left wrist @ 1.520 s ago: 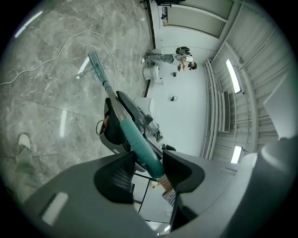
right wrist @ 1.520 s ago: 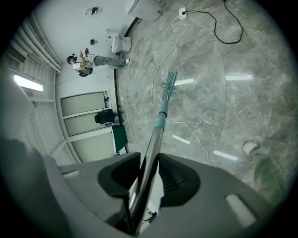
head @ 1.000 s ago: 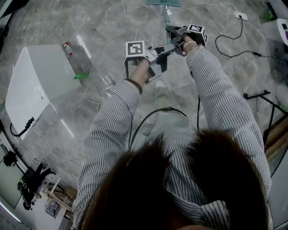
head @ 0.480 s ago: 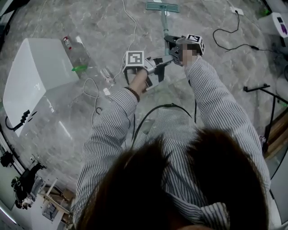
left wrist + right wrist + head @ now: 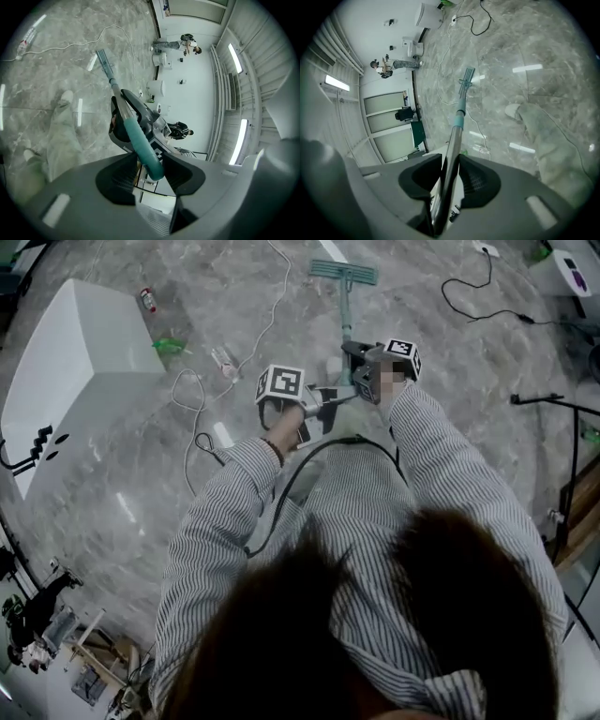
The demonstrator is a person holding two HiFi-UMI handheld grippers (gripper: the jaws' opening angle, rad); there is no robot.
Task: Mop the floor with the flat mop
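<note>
The flat mop's teal head [image 5: 343, 273] lies on the grey marble floor ahead of me, and its pole [image 5: 345, 320] runs back to both grippers. My left gripper [image 5: 330, 396] is shut on the teal end grip [image 5: 146, 157] of the handle. My right gripper [image 5: 355, 356] is shut on the metal pole [image 5: 451, 154] just above it, below the teal collar [image 5: 459, 121]. In the right gripper view the mop head [image 5: 466, 77] shows far down the pole. The left gripper view shows the right gripper [image 5: 136, 112] clamped on the pole ahead.
A white box [image 5: 75, 362] stands on the floor at the left, with a bottle [image 5: 148, 299] and a green item [image 5: 171, 345] near it. White cables [image 5: 187, 399] trail left of the mop. A black cable [image 5: 469, 296] and a black stand [image 5: 553, 399] are at the right.
The mop head has slid back over the floor toward me, while the white box and bottle have moved up in the head view. Both grippers keep their hold on the handle.
</note>
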